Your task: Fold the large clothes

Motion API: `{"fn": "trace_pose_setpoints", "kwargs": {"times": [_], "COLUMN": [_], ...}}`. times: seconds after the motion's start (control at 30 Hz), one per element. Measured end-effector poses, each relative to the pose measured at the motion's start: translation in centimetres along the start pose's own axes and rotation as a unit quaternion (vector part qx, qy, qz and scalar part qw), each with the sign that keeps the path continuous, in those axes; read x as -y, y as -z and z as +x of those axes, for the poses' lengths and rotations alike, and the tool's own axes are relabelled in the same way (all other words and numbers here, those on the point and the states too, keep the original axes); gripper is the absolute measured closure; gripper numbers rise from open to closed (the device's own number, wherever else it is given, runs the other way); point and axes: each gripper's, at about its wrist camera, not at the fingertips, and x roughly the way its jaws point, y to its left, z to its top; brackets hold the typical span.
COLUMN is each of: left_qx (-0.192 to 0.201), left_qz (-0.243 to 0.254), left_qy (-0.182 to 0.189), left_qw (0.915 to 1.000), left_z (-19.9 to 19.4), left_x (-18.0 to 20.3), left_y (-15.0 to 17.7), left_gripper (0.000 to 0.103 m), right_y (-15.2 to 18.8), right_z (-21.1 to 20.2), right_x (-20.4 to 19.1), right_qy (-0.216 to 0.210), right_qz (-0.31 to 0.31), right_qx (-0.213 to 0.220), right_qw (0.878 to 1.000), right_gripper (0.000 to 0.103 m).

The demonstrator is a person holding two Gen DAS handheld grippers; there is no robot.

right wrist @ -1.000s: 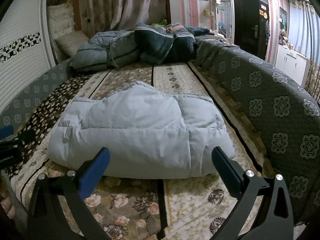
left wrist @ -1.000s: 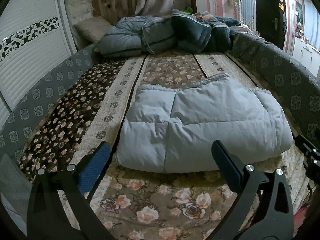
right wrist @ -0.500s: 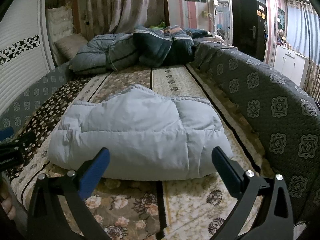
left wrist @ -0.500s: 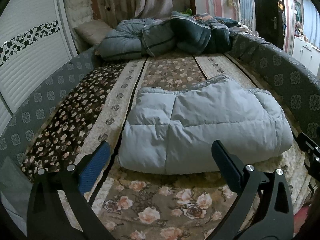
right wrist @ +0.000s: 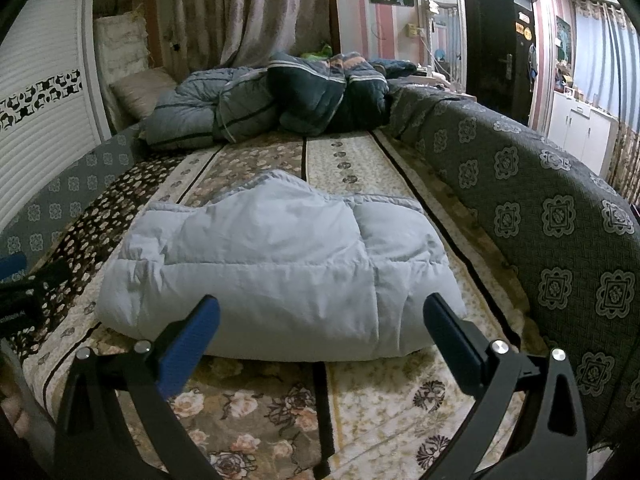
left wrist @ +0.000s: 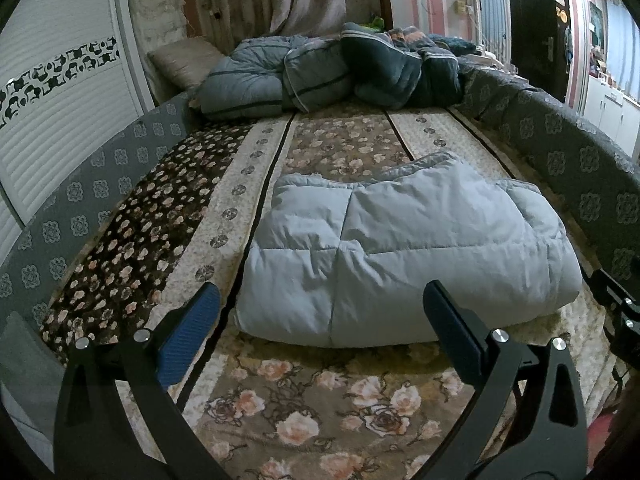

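Folded jacket (left wrist: pixel 408 256) on bed (left wrist: pixel 304 412)

The folded pale-blue padded garment (left wrist: pixel 404 256) occupies the middle of the floral bed cover (left wrist: pixel 320 412), forming the one bulky obstacle in the working area. A bare strip of cover lies between its near edge and both grippers, passable across the full width. To its left, an open band of dark floral fabric (left wrist: pixel 132 232) runs to the grey patterned side panel (left wrist: pixel 80 188). On the right, only a narrow lane separates the garment from the tall grey patterned bolster (right wrist: pixel 560 240), restricting access there. Beyond the garment the cover is open up to the heap of dark quilts (right wrist: pixel 280 100), which blocks the far end.
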Motion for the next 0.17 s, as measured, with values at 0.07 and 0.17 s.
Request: {"fn": "trace_pose_setpoints", "kwargs": {"times": [0.07,0.17], "left_qx": [-0.002,-0.008], "left_qz": [-0.002,-0.003], "left_qy": [0.002,0.002], "left_qw": [1.0000,1.0000], "left_z": [0.06,0.26], "left_x": [-0.01,0.09], "left_y": [0.05,0.13], "left_gripper": [0.003,0.003], "right_y": [0.00,-0.03], "right_z": [0.00,0.00], "right_x": [-0.03,0.05], "right_qy": [-0.001,0.000], "right_qz": [0.001,0.002], "right_qx": [0.000,0.000], "right_qw": [1.000,1.000], "right_gripper": [0.002,0.002]}}
